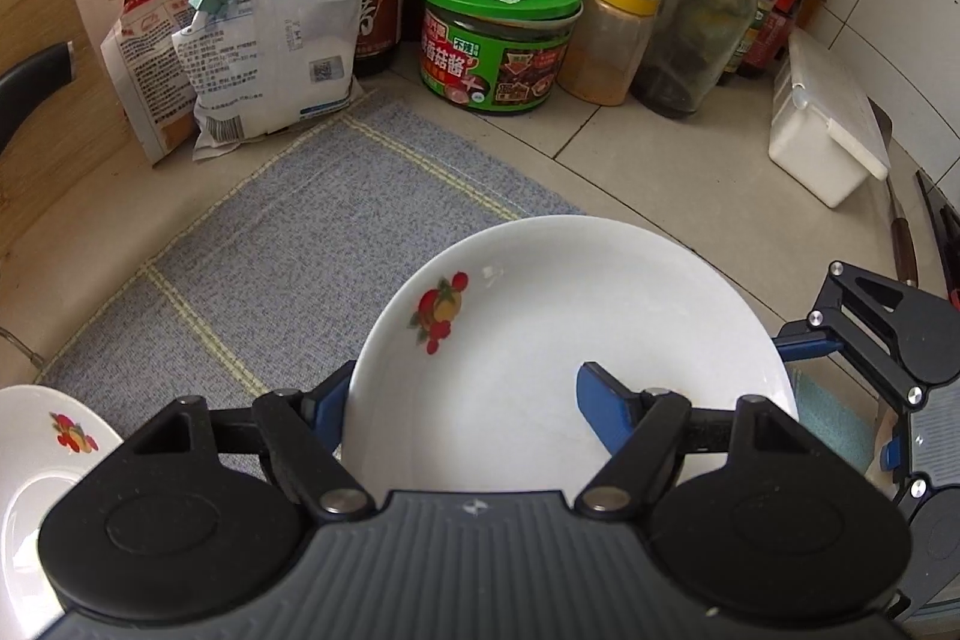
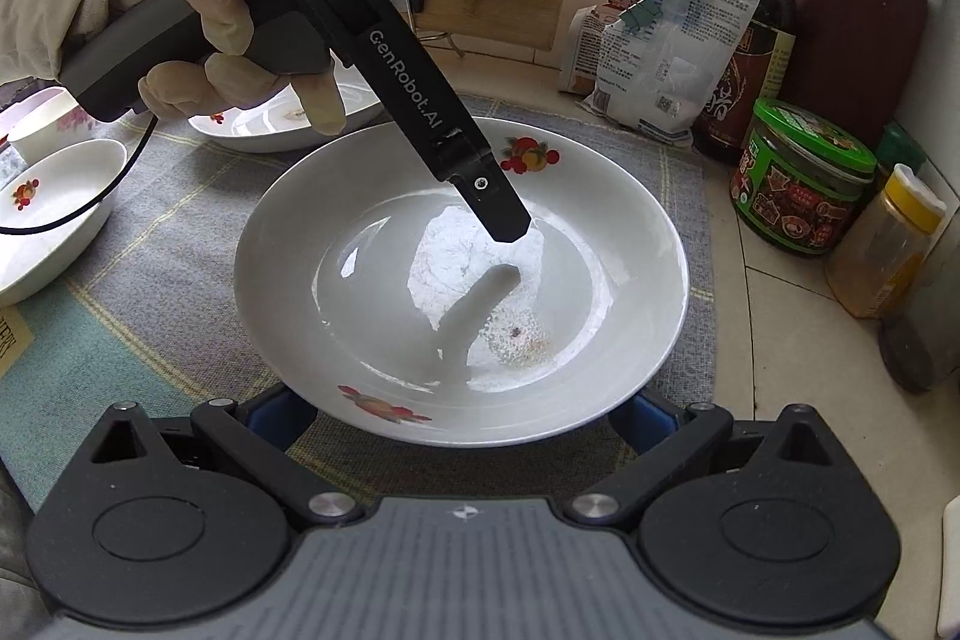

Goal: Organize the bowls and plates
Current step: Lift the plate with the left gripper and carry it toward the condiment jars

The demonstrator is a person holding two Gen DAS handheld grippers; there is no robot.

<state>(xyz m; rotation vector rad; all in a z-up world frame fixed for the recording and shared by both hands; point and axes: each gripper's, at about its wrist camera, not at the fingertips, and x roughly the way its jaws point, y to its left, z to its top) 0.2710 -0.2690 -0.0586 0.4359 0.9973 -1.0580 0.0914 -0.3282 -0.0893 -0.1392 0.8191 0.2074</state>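
**Both grippers at the fruit-print plate.** The plate [image 2: 360, 280] lies over the blue-grey mat [image 1: 270, 232]. My left gripper [image 1: 465, 388] straddles its rim, jaws part-way apart: one finger [image 1: 327, 400] outside the wall, the other inside the well. My gloved left hand [image 2: 198, 16] grips the handle, and the tool slants steeply down. My right gripper [image 2: 465, 415] stands with jaws wide apart, both tips hidden under the near rim. Two more dishes [image 2: 54, 208] sit to the left. A green-lidded jar [image 1: 498, 34], clipped bags [image 1: 282, 10] and bottles line the wall beyond.
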